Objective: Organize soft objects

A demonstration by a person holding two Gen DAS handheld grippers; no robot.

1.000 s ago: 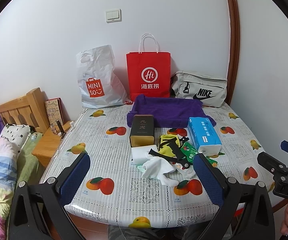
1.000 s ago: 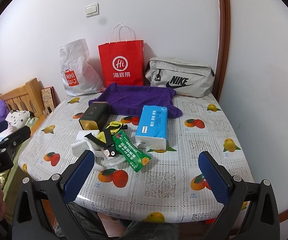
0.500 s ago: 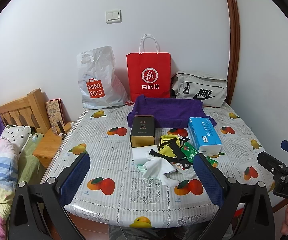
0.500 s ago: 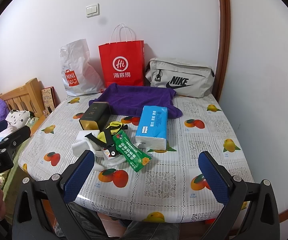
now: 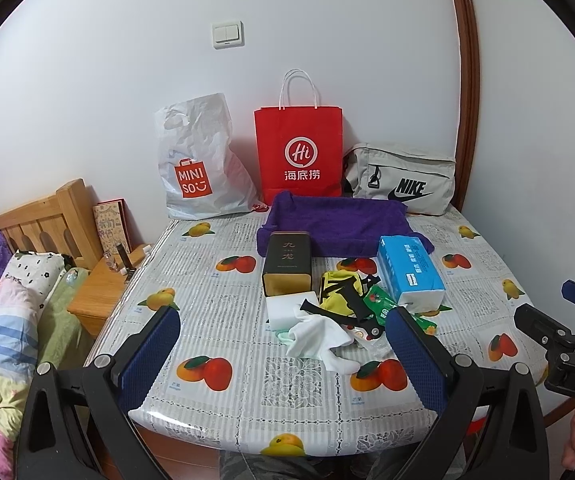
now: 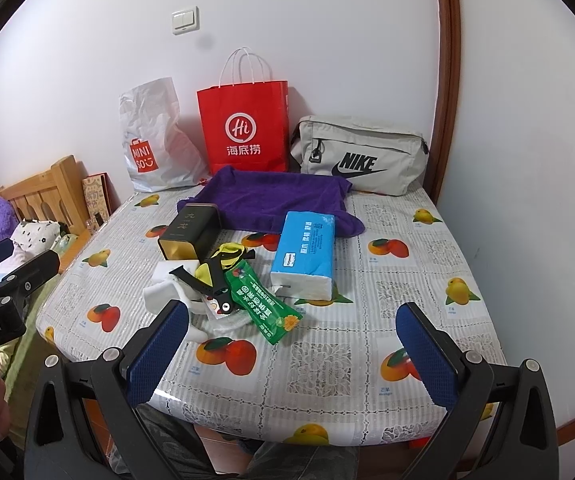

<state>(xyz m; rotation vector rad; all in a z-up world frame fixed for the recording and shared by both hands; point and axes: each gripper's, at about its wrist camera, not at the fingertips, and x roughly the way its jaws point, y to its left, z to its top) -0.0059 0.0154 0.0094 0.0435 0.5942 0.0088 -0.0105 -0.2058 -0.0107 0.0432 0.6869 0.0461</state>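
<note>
wall (image 5: 327, 20): white, light switch (image 5: 227, 35) | door frame (image 5: 465, 80): brown wood | wooden headboard (image 5: 43, 220): left

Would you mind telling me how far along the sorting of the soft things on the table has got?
Nothing looks sorted yet. The white cloth, yellow pouch and green packet lie heaped mid-table beside the tissue pack, with the purple towel spread behind. Nothing is in hand: the left gripper and right gripper are both open and empty, short of the pile. All the organizing is left.
</note>
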